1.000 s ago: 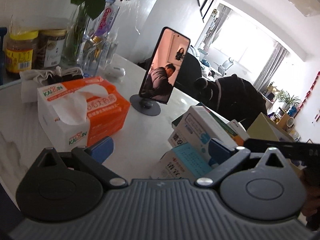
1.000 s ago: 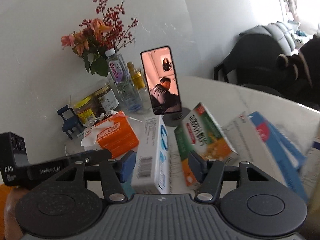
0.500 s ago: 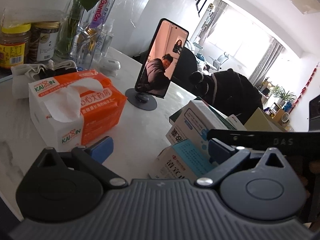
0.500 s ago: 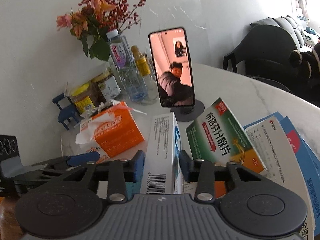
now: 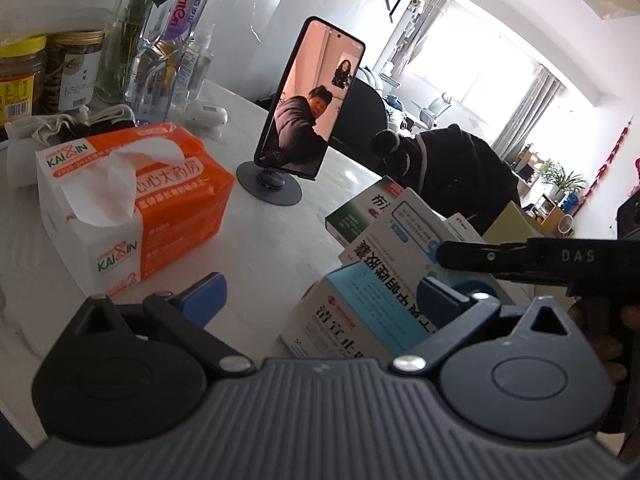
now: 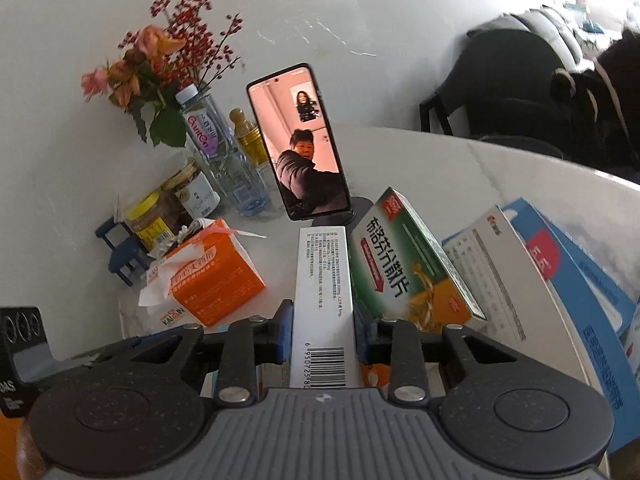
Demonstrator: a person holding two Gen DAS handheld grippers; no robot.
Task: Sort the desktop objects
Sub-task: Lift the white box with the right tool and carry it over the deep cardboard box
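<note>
My right gripper [image 6: 322, 320] has its blue pads pressed on both sides of a tall white medicine box [image 6: 322, 276] with a barcode, and its jaws are still closing. A green and orange medicine box [image 6: 400, 272] leans just right of it, with white and blue boxes [image 6: 560, 280] beyond. My left gripper [image 5: 320, 300] is open low over the table [image 5: 280, 240]. A teal-topped box [image 5: 360, 320] lies by its right pad, untouched. The white box [image 5: 400, 236] shows there too, with the right gripper's black bar [image 5: 540, 258] against it.
An orange tissue pack [image 5: 132, 208] sits left of the left gripper. A phone on a round stand [image 5: 312, 108] stands mid-table. Jars [image 6: 160, 216], a water bottle [image 6: 208, 140] and a flower vase line the wall. A dark chair [image 6: 500, 80] stands past the table's far edge.
The right jaws closed in from wide apart onto the white box, and that gripper moved forward and lower. Its black bar slid into the left wrist view. The left gripper barely shifted.
</note>
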